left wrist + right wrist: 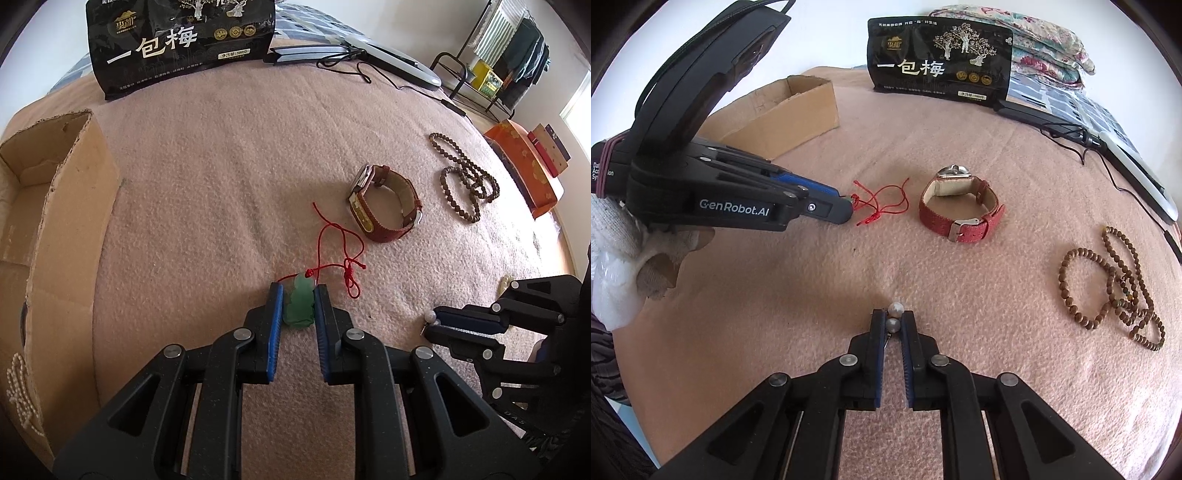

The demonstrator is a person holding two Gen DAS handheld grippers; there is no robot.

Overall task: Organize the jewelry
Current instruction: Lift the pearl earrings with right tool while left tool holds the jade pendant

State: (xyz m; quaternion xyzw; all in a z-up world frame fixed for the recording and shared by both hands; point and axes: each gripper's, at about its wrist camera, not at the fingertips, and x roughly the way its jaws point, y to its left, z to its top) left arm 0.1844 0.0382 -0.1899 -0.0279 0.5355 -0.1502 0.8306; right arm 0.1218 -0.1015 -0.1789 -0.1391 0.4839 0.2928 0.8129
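The left gripper [298, 295] is clenched on a green jade pendant [300, 308], its blue pads pressing both sides; the pendant's red cord [341, 251] trails from the tips toward the watch [384, 203], which lies just beyond on the pink blanket [221, 184]. The right gripper [893, 320] pinches a pearl earring [894, 316] near the watch's buckle side, two pearls showing at its tips. Wooden beads [1115, 288] lie right of the watch, a cardboard box [55, 221] well left of it
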